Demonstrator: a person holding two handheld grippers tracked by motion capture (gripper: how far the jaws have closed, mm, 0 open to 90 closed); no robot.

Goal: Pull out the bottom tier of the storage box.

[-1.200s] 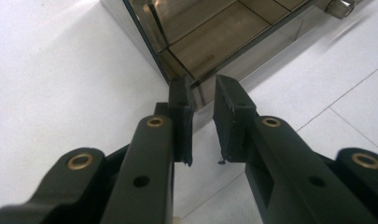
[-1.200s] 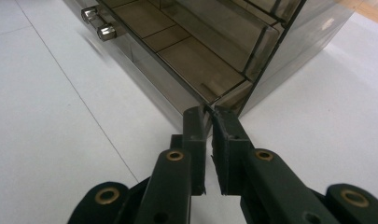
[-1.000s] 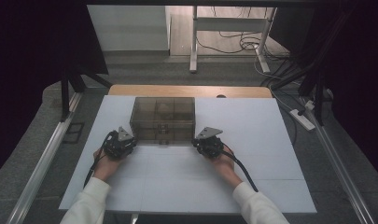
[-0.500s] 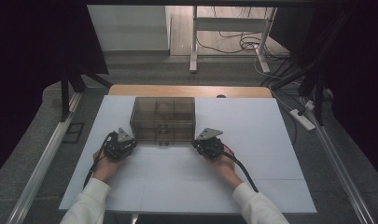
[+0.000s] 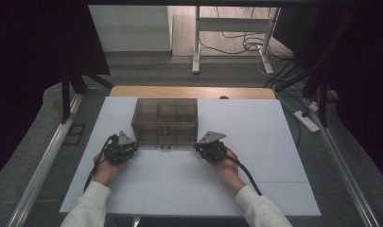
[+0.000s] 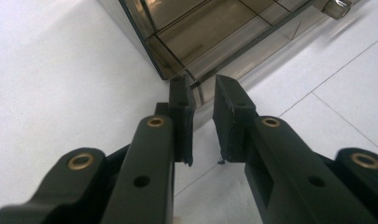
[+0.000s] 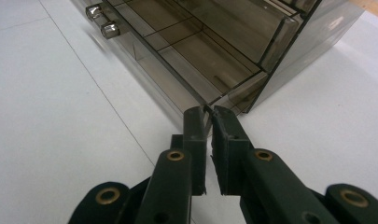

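A smoky see-through drawer box (image 5: 165, 120) stands on the white table (image 5: 260, 142), and its small knobs (image 5: 164, 147) face me. My left gripper (image 5: 132, 146) lies at the box's front left corner (image 6: 177, 70). Its jaws (image 6: 203, 86) are a narrow gap apart, with the corner edge right at their tips. My right gripper (image 5: 199, 146) lies at the front right corner (image 7: 233, 100). Its jaws (image 7: 207, 112) are almost together and their tips touch that corner. Two silver knobs (image 7: 102, 21) show farther along the front. Something pale (image 5: 165, 109) sits inside an upper compartment.
A person's hands and white sleeves (image 5: 92, 208) rest on the table behind the grippers. A wooden strip (image 5: 189, 92) borders the table's far edge. Metal rails (image 5: 42, 165) run along both sides, and a power strip (image 5: 306, 120) lies on the floor at the right.
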